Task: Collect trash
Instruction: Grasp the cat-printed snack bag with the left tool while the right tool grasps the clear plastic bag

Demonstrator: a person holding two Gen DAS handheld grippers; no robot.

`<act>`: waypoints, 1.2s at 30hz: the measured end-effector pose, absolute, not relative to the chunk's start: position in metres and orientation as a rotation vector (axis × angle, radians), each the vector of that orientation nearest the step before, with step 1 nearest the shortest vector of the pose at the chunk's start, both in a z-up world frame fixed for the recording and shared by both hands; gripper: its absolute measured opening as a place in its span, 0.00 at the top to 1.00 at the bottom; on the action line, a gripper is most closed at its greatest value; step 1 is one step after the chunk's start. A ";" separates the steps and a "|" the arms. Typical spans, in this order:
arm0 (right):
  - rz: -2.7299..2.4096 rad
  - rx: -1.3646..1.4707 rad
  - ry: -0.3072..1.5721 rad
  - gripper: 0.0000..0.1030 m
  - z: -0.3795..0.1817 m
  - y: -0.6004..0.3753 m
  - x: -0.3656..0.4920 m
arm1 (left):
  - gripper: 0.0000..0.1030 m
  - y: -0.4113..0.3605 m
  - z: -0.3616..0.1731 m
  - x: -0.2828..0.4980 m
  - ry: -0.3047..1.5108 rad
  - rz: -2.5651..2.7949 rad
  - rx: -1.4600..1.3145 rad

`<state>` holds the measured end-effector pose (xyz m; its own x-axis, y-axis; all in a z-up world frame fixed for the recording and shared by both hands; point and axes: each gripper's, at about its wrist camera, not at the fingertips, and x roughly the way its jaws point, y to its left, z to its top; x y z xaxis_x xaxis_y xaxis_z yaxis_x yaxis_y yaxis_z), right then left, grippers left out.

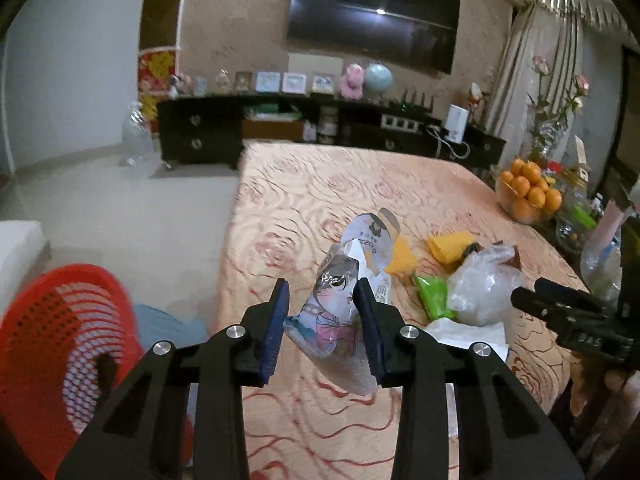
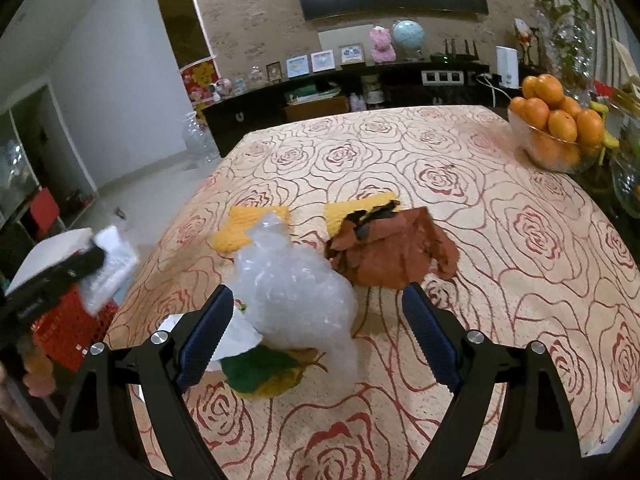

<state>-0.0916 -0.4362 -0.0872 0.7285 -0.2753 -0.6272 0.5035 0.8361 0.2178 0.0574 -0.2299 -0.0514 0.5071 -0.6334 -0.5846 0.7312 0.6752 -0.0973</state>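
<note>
My left gripper (image 1: 322, 328) has its jaws apart around a printed snack wrapper (image 1: 340, 312) that hangs between them above the table's left edge; the right pad (image 1: 370, 332) touches it. The red trash basket (image 1: 60, 332) stands on the floor to the left. My right gripper (image 2: 320, 336) is open just above a crumpled clear plastic bag (image 2: 292, 284). Under the bag lie white paper (image 2: 236, 336) and a green wrapper (image 2: 256, 372). A crumpled brown wrapper (image 2: 392, 252) and yellow papers (image 2: 244, 228) lie beyond. The right gripper also shows at the right of the left wrist view (image 1: 560, 312).
The table has a rose-patterned cloth (image 2: 500, 240). A glass bowl of oranges (image 2: 556, 136) stands at its far right, with jars and flowers behind. A dark cabinet (image 1: 320, 132) stands beyond the table. A large clear bottle (image 1: 138, 136) stands on the floor.
</note>
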 end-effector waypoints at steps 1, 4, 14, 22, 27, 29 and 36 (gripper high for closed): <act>-0.436 0.385 0.622 0.19 -0.087 -0.435 -0.089 | 0.68 -0.224 -0.047 0.056 0.620 -0.812 0.168; -0.415 0.368 0.631 0.19 -0.088 -0.431 -0.079 | 0.68 -0.208 -0.040 0.056 0.594 -0.772 0.158; -0.419 0.378 0.719 0.22 -0.108 -0.441 -0.038 | 0.68 -0.180 -0.044 0.062 0.602 -0.702 0.136; -0.407 0.393 0.727 0.48 -0.110 -0.442 -0.041 | 0.68 -0.177 -0.047 0.062 0.593 -0.690 0.136; -0.409 0.369 0.671 0.50 -0.096 -0.435 -0.052 | 0.68 -0.172 -0.046 0.063 0.585 -0.674 0.125; -0.410 0.350 0.639 0.50 -0.087 -0.431 -0.057 | 0.68 -0.169 -0.043 0.065 0.583 -0.663 0.118; -0.399 0.334 0.556 0.50 -0.059 -0.420 -0.072 | 0.68 -0.155 -0.028 0.063 0.546 -0.618 0.109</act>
